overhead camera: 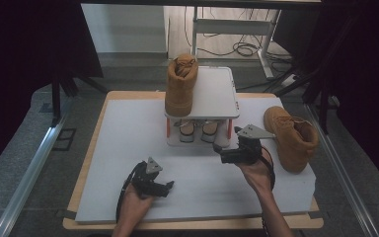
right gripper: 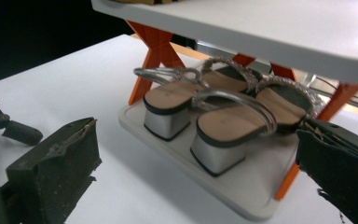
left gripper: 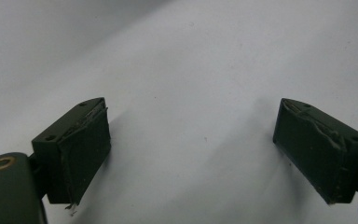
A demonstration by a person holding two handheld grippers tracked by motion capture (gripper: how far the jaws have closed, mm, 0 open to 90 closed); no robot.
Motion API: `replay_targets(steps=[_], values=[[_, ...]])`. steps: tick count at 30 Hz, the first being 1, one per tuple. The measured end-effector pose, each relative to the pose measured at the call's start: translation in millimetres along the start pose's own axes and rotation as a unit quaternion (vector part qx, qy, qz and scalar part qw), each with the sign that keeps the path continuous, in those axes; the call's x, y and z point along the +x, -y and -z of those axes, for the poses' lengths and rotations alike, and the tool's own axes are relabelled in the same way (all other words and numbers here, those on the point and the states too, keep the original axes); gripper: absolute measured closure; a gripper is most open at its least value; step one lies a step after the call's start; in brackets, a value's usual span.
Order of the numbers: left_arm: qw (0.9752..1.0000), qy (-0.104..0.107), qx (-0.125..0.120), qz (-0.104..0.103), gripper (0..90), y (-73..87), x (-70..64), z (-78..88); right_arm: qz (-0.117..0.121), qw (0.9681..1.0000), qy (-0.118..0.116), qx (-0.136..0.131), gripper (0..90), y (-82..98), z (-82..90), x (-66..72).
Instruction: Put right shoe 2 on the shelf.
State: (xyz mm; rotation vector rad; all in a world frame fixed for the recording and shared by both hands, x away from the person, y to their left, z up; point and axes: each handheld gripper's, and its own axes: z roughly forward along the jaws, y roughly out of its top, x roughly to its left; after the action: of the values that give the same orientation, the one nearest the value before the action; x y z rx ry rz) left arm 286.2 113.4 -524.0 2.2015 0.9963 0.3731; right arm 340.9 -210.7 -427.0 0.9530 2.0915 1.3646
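A white-topped desk (overhead camera: 128, 148) is carrying a two-tier rack (overhead camera: 217, 94) at its far middle and one tan boot (overhead camera: 292, 138) lying on its side near the right edge.

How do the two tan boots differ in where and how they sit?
The tan boot on the rack's top shelf stands upright on its sole, raised above the silver block-heel sandals. The tan boot on the white table mat sits low, at the right, beside the right gripper, tilted towards its side. Both share the same tan colour and high-ankle shape.
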Motion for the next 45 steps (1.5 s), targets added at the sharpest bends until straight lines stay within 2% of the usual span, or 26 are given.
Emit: replay_targets(steps=[6, 8, 11, 14, 16, 21, 23, 27, 32, 42, 45], values=[[1.0, 0.0, -0.001, 0.001, 10.5, 0.0, 0.0, -0.1, -0.005, 0.9999, 0.012, 0.007, 1.8, 8.5, 8.1, -2.4], [1.0, 0.0, -0.001, 0.001, 10.5, 0.0, 0.0, -0.1, 0.003, 0.9997, 0.025, 0.007, 6.4, 11.4, 11.3, -2.0], [1.0, 0.0, 0.0, 0.001, 10.6, 0.0, -0.1, -0.1, 0.004, 0.9995, 0.03, 0.008, 15.2, 15.5, 17.0, -2.5], [1.0, 0.0, 0.0, 0.001, 10.5, 0.0, -0.1, -0.1, -0.004, 0.9994, 0.034, 0.003, 24.2, 20.1, 25.2, -6.6], [1.0, 0.0, 0.0, 0.001, 10.5, 0.0, -0.1, -0.1, -0.011, 0.9993, 0.034, 0.005, 26.0, 22.9, 29.3, -9.8], [1.0, 0.0, 0.001, 0.001, 10.6, 0.1, -0.1, 0.1, -0.003, 0.9982, 0.056, 0.021, 20.7, 34.2, 38.5, -15.5], [1.0, 0.0, -0.001, 0.002, 10.5, 0.1, -0.2, -0.1, -0.002, 0.9974, 0.07, 0.02, 19.1, 38.9, 43.7, -17.5], [1.0, 0.0, 0.001, 0.001, 10.6, 0.1, -0.1, 0.1, -0.015, 0.9961, 0.086, 0.01, 13.3, 48.4, 55.2, -23.2], [1.0, 0.0, 0.001, 0.001, 10.5, 0.1, -0.1, 0.1, -0.028, 0.9946, 0.1, 0.011, 11.8, 61.1, 68.7, -29.1], [1.0, 0.0, 0.001, 0.001, 10.5, 0.0, 0.0, 0.1, -0.043, 0.99, 0.133, 0.016, 0.0, 81.4, 89.6, -38.4], [1.0, 0.0, 0.001, 0.001, 10.5, 0.0, 0.0, 0.1, -0.051, 0.989, 0.138, 0.018, 0.0, 88.1, 94.7, -41.3]])
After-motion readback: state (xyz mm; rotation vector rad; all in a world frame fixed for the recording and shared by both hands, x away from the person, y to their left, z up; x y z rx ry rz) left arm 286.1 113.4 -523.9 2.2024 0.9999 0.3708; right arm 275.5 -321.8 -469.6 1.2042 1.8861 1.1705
